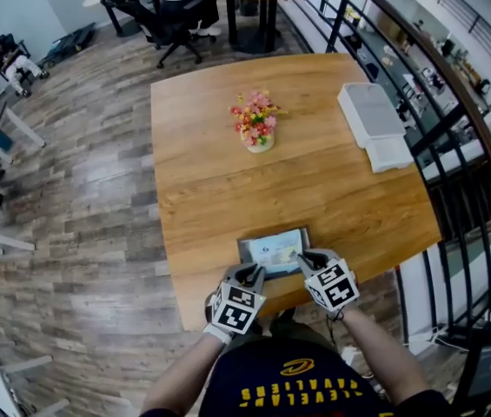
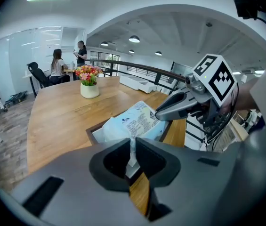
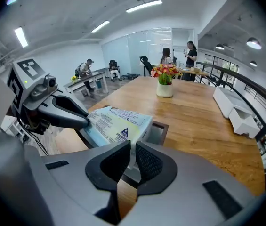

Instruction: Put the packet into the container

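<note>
Lower centre of the head view: packet (image 1: pixel 278 247) sits in the open container (image 1: pixel 242 252); left gripper (image 1: pixel 249 274) and right gripper (image 1: pixel 308 260) each pinch a packet edge.

Upside-down "CLEVELAND CAVALIERS" on the shirt (image 1: pixel 306 393)

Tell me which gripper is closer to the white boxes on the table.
Right. The right gripper pinches the packet's edge on the side facing the white boxes; the left gripper pinches the opposite edge, farther from them.
</note>
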A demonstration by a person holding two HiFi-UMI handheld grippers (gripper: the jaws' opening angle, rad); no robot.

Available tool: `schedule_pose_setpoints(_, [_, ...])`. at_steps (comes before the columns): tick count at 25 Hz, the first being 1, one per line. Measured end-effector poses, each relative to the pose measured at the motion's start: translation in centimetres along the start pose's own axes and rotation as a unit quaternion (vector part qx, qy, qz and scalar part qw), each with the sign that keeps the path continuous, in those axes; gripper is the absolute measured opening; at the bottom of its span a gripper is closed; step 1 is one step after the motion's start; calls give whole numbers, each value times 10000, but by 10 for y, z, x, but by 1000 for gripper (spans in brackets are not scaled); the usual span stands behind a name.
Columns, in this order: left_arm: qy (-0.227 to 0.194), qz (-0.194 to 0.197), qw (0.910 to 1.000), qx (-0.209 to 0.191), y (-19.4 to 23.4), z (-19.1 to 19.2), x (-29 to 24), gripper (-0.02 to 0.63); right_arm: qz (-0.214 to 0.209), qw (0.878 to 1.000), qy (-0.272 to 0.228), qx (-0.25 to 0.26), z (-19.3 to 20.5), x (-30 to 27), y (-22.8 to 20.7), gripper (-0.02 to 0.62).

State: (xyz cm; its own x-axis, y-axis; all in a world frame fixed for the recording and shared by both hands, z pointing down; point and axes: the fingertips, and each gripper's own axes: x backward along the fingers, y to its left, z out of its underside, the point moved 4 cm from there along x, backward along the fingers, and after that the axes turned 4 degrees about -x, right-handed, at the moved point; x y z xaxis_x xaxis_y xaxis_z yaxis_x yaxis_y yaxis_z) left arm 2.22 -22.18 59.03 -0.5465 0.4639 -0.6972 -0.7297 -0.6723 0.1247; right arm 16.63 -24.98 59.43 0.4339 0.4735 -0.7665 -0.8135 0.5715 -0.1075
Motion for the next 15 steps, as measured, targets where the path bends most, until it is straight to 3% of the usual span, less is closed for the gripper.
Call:
schedule_pose_setpoints(6, [541, -79, 9980, -307, -4, 5, -11, 37, 51, 9982, 463, 369, 3, -8, -1, 41])
schedule_pose_setpoints(15, [1293, -284, 9866, -959, -6, 7, -19, 38, 110, 9915, 963, 864, 4, -17, 4, 41])
